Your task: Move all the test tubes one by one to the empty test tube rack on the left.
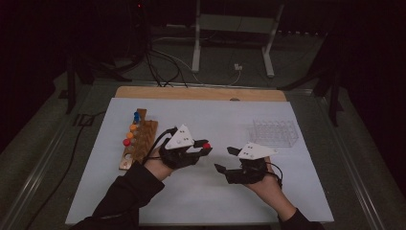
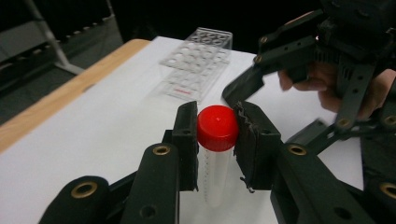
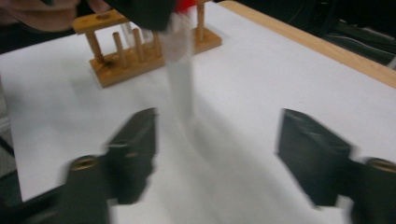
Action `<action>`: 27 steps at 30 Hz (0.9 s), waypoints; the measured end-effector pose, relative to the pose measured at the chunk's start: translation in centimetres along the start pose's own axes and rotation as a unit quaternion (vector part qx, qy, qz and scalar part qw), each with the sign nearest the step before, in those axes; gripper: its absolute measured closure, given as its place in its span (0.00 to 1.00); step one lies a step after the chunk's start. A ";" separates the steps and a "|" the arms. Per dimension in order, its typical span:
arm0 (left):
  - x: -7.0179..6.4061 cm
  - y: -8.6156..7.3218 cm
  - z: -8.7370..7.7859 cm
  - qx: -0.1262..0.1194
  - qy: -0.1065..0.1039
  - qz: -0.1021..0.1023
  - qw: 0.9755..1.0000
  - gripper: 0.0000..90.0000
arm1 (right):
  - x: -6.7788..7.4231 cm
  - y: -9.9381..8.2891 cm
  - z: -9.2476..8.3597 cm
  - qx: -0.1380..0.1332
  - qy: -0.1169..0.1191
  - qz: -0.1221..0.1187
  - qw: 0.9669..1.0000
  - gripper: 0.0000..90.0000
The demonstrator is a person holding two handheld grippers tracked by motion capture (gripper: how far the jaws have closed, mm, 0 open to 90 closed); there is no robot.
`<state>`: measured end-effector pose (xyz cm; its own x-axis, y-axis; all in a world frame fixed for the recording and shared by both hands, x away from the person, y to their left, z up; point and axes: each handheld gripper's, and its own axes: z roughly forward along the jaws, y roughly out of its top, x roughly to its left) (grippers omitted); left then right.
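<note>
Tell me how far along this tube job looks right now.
Done: one red-capped tube is out of the wooden rack. In hand: the left gripper clamps it by the cap, and the right gripper waits open beside it. Left: the clear rack looks empty, and colored caps remain in the wooden rack.

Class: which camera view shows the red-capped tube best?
The left gripper view: the red-capped tube sits sharp and close between the left gripper's fingers. The high view gives a red dot; the right gripper view blurs it.

left hand-held gripper [image 1: 203, 149]: black linked jaws, brass-coloured rivets, grey three-cornered plate on top
right hand-held gripper [image 1: 229, 160]: same black build, thin black cable
sleeves [image 1: 127, 191]: dark, long
</note>
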<state>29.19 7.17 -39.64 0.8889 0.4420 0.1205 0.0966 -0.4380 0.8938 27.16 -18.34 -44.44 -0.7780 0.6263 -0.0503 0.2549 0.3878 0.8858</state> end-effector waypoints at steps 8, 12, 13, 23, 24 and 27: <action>1.2 -0.3 -3.9 0.001 0.040 -0.009 0.999 0.80 | -1.2 -0.2 -0.4 -0.004 0.003 0.029 1.000 0.00; 1.7 -0.4 -5.8 -0.001 0.059 -0.009 0.998 0.80 | -1.5 -0.3 -0.6 -0.011 0.002 0.037 0.999 0.00; 1.9 -0.4 -6.3 -0.003 0.062 -0.011 0.998 0.80 | -1.6 -0.2 -0.7 -0.011 0.004 0.038 0.999 0.00; 3.1 -1.9 -11.2 0.000 0.116 -0.027 0.993 0.80 | -1.7 -0.4 -0.7 -0.012 0.004 0.036 0.999 0.00; 3.2 -2.1 -11.7 0.000 0.122 -0.029 0.992 0.80 | -1.7 -0.4 -0.7 -0.011 0.004 0.035 0.999 0.00; 3.5 -2.7 -13.2 0.000 0.137 -0.035 0.990 0.80 | -1.6 -0.3 -0.7 -0.011 0.004 0.035 0.999 0.00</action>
<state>26.15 20.24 -35.93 0.7246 0.6674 0.1716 0.1538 -0.3993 0.9038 27.96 -19.97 -44.34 -0.7631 0.6461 0.0167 0.2968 0.3274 0.8971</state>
